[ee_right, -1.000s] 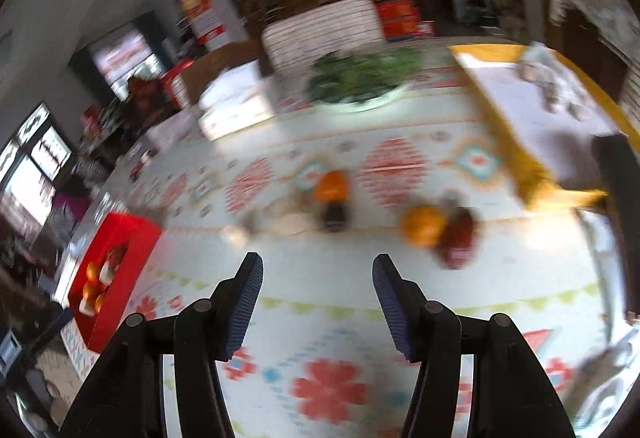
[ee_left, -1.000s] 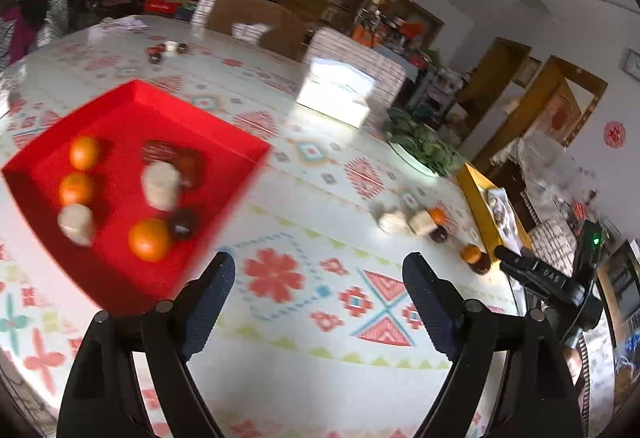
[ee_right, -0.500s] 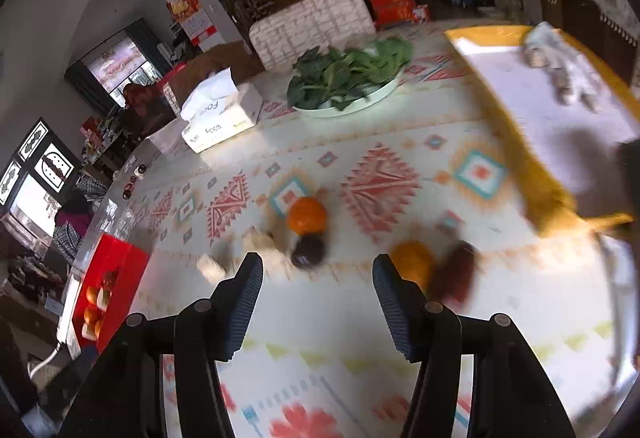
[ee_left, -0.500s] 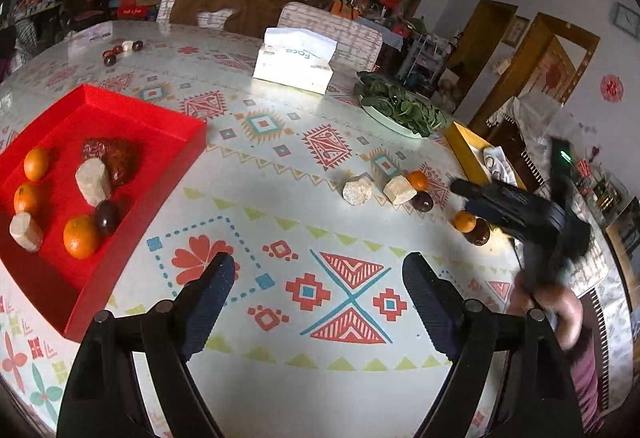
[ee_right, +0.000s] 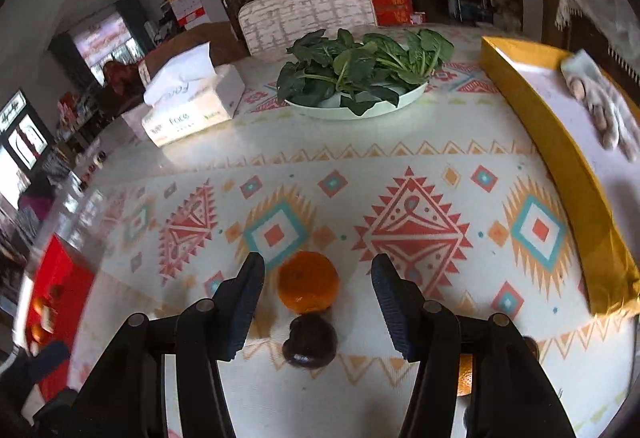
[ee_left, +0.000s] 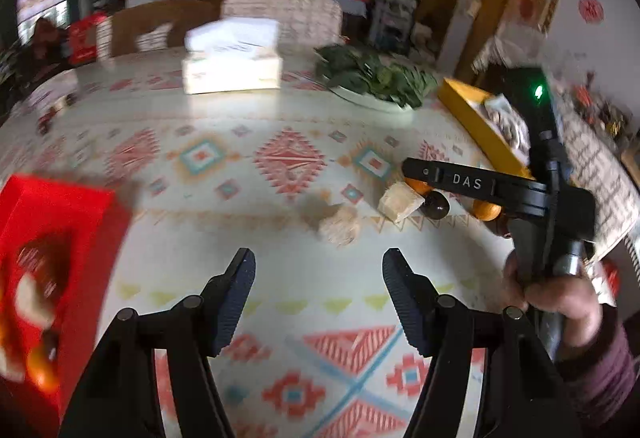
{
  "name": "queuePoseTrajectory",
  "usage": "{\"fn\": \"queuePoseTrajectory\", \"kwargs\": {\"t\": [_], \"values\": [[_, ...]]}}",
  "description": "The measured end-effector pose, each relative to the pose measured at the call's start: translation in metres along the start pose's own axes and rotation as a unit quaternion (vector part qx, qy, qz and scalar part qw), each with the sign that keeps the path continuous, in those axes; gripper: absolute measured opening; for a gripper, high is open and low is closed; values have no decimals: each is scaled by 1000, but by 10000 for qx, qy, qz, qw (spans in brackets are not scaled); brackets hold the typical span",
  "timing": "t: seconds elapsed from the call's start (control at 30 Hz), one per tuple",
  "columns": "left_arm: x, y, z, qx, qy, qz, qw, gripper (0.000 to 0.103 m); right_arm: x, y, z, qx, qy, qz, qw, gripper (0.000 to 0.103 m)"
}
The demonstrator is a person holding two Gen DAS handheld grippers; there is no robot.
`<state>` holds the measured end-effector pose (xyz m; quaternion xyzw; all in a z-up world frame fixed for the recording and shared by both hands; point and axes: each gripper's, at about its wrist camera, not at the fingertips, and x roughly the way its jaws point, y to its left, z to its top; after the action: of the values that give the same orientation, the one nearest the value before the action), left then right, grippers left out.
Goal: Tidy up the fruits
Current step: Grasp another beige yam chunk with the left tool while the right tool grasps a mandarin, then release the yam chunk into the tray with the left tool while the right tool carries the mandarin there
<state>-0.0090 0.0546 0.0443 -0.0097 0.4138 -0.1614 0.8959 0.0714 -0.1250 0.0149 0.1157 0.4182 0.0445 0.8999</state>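
In the left wrist view my left gripper (ee_left: 319, 270) hovers over the patterned tablecloth with its jaws closing and nothing between them. A pale chunk (ee_left: 338, 224) lies just ahead of it, and a pale wedge (ee_left: 400, 204) and a dark fruit (ee_left: 438, 204) lie further right. At the left edge is the red tray (ee_left: 52, 206), holding blurred fruit. In the right wrist view my right gripper (ee_right: 318, 266) is open around an orange (ee_right: 308, 286). Its pads stand clear of the orange on both sides. A dark fruit (ee_right: 310, 342) touches the orange's near side. A second orange (ee_right: 464, 378) is partly hidden behind the right finger.
A tissue box (ee_right: 192, 106) and a plate of green leaves (ee_right: 360, 78) stand at the back of the table. A yellow tray (ee_right: 560, 158) with a white glove runs along the right edge. A hand (ee_left: 560, 294) holds the right gripper close beside my left one.
The left gripper swung right, from the red tray towards the loose pieces, and its jaws narrowed. The right gripper came forward and down, so the orange now sits between its fingers.
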Motion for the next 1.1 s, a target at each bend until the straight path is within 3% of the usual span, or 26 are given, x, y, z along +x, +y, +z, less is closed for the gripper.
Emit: {"fn": "queuePoseTrajectory", "kwargs": {"t": [0.1,0.27,0.37,0.43,0.47,0.7,0.87,1.1], "values": [[32,-9,10,268,187,104,9994,65,2,-3,2,-34,-4,8,10000,60],[63,-12,15,346,445,116,9983,47,4,1,1,-323,16,54,9995,49],[63,-17,14,509,356,219,9978,33,8,15,-4,-679,117,93,9976,42],[62,-16,14,477,332,184,9981,32,9,22,-7,-905,142,-19,9958,41],[61,-13,15,390,302,116,9987,32,8,24,-8,-920,159,-42,9956,34],[42,14,17,-228,-235,-316,9990,32,-10,6,-5,-396,-84,261,9988,34],[37,32,20,-660,-254,-512,9962,32,-14,5,-4,-203,-123,511,9984,34],[-44,70,-3,-1240,-857,-461,9875,32,-47,64,-21,-633,-117,753,9951,34]]}}
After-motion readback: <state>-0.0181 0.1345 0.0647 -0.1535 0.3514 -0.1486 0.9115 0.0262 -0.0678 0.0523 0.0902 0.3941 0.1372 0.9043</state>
